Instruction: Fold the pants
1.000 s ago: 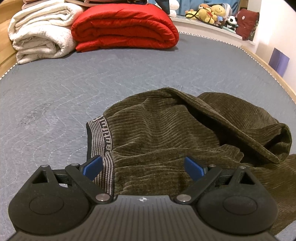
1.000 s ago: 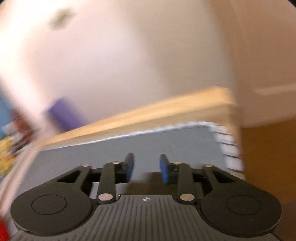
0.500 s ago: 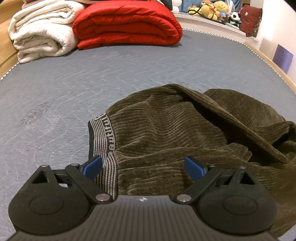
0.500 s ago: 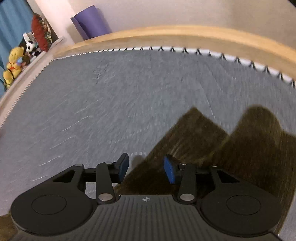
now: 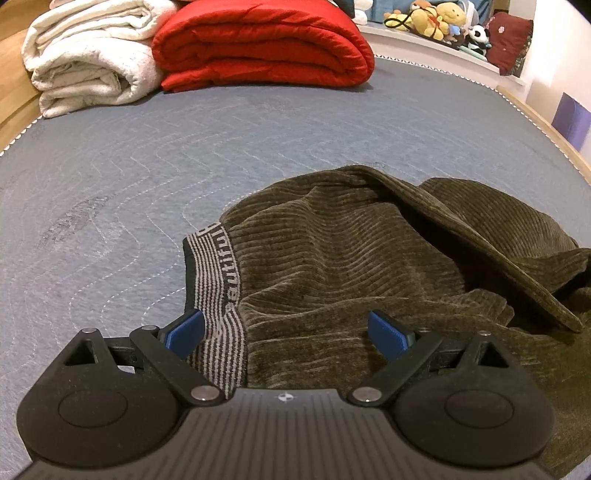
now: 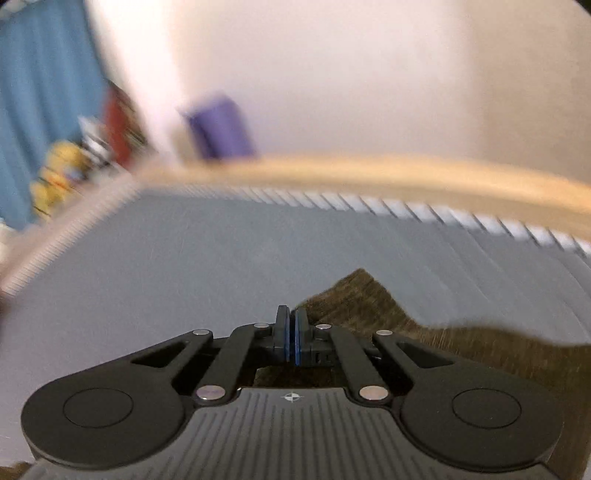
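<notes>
Olive corduroy pants (image 5: pixel 369 266) lie crumpled on the grey quilted mattress (image 5: pixel 184 155), with the striped waistband (image 5: pixel 218 269) turned toward me. My left gripper (image 5: pixel 286 330) is open, its blue pads just above the waistband end of the pants. In the blurred right wrist view, my right gripper (image 6: pixel 291 334) has its pads pressed together. The pants fabric (image 6: pixel 369 306) lies beside and under the pads. Whether any cloth is pinched between them does not show.
A folded red duvet (image 5: pixel 266 44) and a rolled white blanket (image 5: pixel 88 55) sit at the far end of the mattress. Stuffed toys (image 5: pixel 436 18) line a shelf beyond. A wooden bed frame (image 6: pixel 406 173) and a purple object (image 6: pixel 218 129) border the right side.
My right gripper closed from partly open to shut and its view swung upward with motion blur. My left gripper stayed open and edged slightly nearer the waistband.
</notes>
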Action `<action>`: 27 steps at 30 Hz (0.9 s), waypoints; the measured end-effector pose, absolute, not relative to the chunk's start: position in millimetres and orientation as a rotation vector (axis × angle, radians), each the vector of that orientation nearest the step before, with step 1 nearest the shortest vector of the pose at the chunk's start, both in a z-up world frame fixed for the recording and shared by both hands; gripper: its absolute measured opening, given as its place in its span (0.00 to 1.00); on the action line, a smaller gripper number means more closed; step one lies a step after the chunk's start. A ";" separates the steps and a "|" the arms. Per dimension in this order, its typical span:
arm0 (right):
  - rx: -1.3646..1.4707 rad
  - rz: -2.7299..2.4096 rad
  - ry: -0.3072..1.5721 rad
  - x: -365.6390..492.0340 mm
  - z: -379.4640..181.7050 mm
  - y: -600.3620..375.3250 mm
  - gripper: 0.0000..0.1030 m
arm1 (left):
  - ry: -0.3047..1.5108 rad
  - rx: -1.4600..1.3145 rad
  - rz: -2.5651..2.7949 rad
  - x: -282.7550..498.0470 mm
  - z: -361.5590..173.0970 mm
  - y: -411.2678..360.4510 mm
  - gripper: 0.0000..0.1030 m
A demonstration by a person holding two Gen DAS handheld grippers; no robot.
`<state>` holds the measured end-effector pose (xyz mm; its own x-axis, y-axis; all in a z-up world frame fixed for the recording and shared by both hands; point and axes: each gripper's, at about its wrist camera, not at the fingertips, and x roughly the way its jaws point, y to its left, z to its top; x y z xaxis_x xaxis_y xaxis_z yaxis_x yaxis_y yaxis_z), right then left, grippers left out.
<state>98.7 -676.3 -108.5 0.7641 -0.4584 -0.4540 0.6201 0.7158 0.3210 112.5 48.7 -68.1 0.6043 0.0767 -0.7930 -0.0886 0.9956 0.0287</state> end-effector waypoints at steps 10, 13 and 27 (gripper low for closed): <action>0.510 -0.867 0.556 84.2 -116.6 -687.7 0.21 | 0.912 -0.077 0.109 101.0 -61.4 69.5 0.94; 0.489 -0.786 0.517 78.9 -103.2 -672.5 0.25 | 0.919 -0.146 0.110 93.0 -55.7 89.7 0.94; 0.384 -0.369 0.407 56.8 -5.6 -561.0 0.48 | 1.126 -0.233 -0.067 52.6 -108.5 141.7 0.94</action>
